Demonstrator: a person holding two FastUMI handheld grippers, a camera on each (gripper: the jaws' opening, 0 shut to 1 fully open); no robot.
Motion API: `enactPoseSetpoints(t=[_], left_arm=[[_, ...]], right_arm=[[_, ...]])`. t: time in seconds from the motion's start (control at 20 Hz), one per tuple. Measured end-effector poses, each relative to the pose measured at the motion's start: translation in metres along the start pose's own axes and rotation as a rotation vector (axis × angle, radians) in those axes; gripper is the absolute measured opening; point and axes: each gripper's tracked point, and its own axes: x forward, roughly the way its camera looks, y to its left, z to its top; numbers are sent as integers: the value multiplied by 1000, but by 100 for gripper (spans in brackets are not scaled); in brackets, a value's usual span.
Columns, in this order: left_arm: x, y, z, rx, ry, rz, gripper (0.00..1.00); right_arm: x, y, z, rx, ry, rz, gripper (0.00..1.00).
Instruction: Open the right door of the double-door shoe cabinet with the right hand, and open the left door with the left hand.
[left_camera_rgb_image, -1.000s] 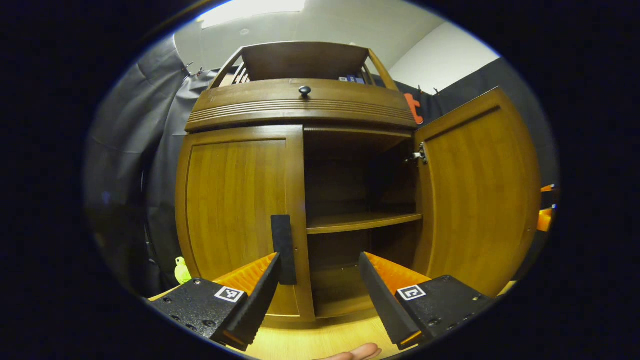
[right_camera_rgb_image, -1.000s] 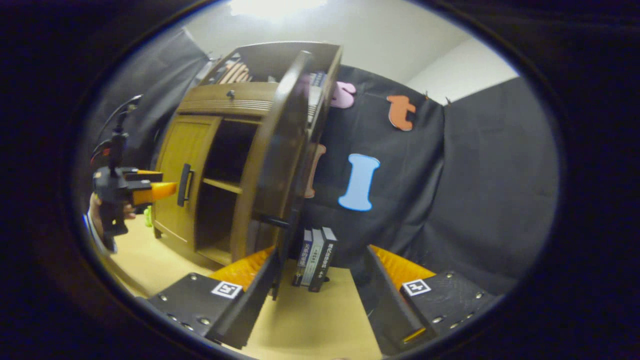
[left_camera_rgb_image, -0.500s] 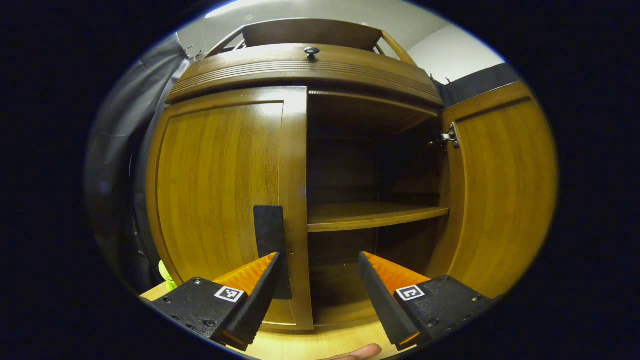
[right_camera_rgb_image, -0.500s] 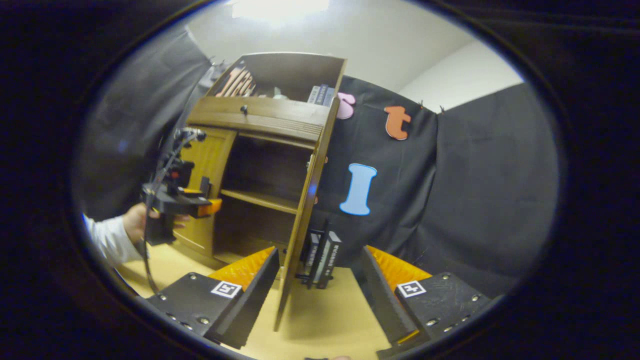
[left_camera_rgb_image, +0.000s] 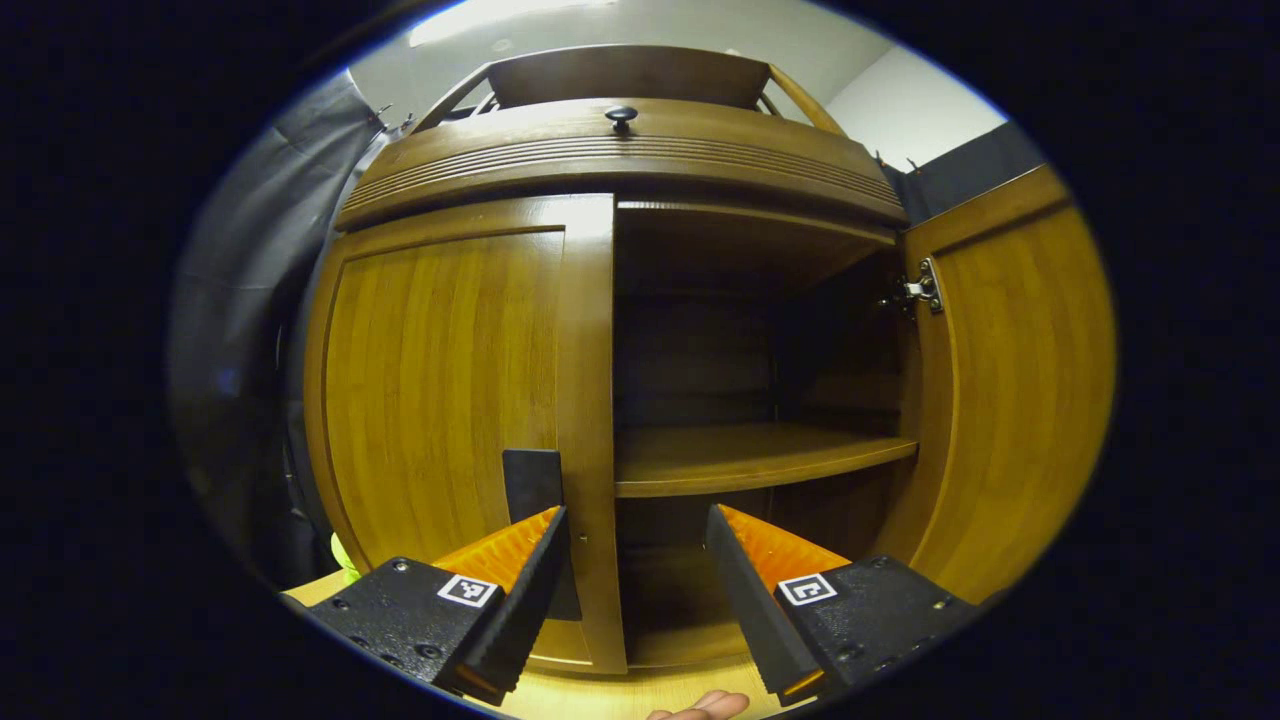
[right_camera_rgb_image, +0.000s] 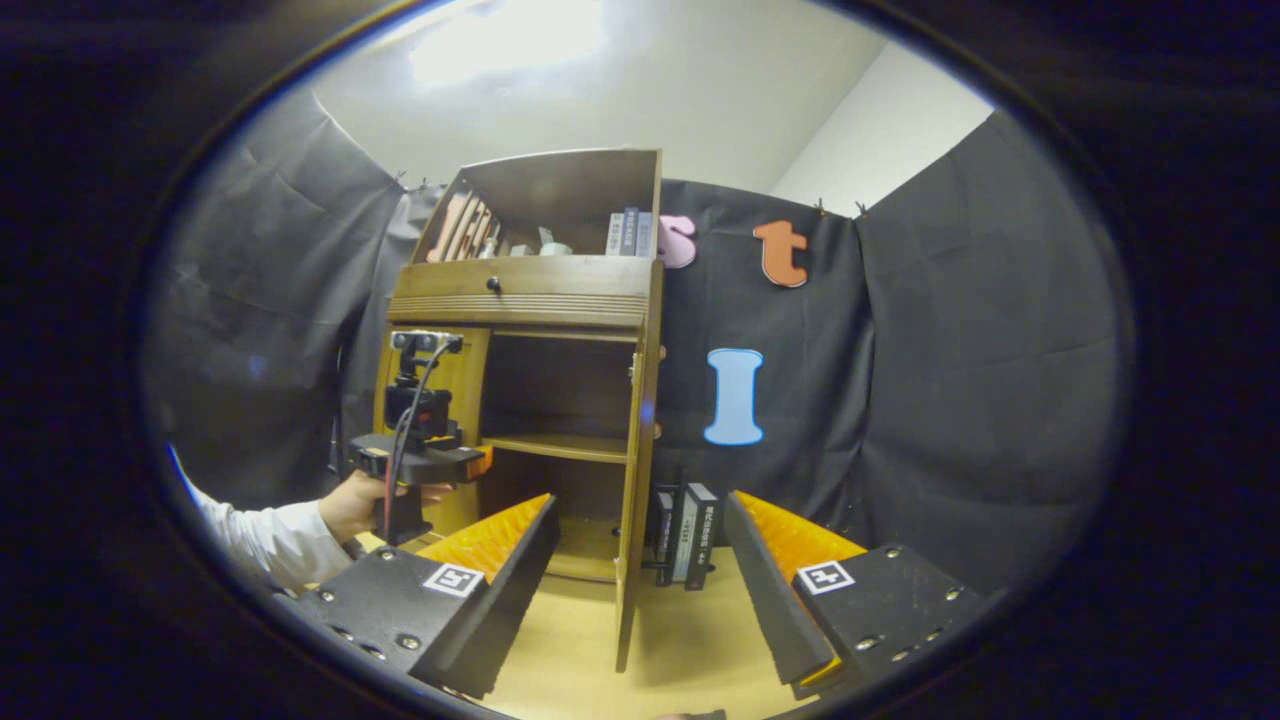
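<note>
The jaws of the left gripper stand wide apart and hold nothing. They point at the inner edge of the left door, which is shut, and its dark handle sits just behind the tip of the left finger; I cannot tell if they touch. The jaws of the right gripper are also wide apart and empty, with the edge of the right door between them farther off, not gripped.

The right door is swung fully out, and in the left gripper view its inner face and a metal hinge show. Inside the shoe cabinet there is one bare shelf. Above the doors runs a drawer front with a small dark knob.

The cabinet stands on a light wooden desk, against black cloth walls, under a pale ceiling.

The right gripper view gives the left gripper from the side, held by a hand in a white sleeve. It also shows some books upright beside the open door, and more books in the top compartment.
</note>
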Motion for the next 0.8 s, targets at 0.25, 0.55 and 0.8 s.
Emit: enactPoseSetpoints(t=[0.25,0.55,0.8], left_arm=[[1,12,0,-28,-14,70,64],[-8,38,7,45,-48,55,58],[27,57,-8,32,35,71,60]], right_arm=[[-5,22,16,-7,-31,35,98],[2,37,15,7,-22,63,98],[10,54,21,20,-27,88,98]])
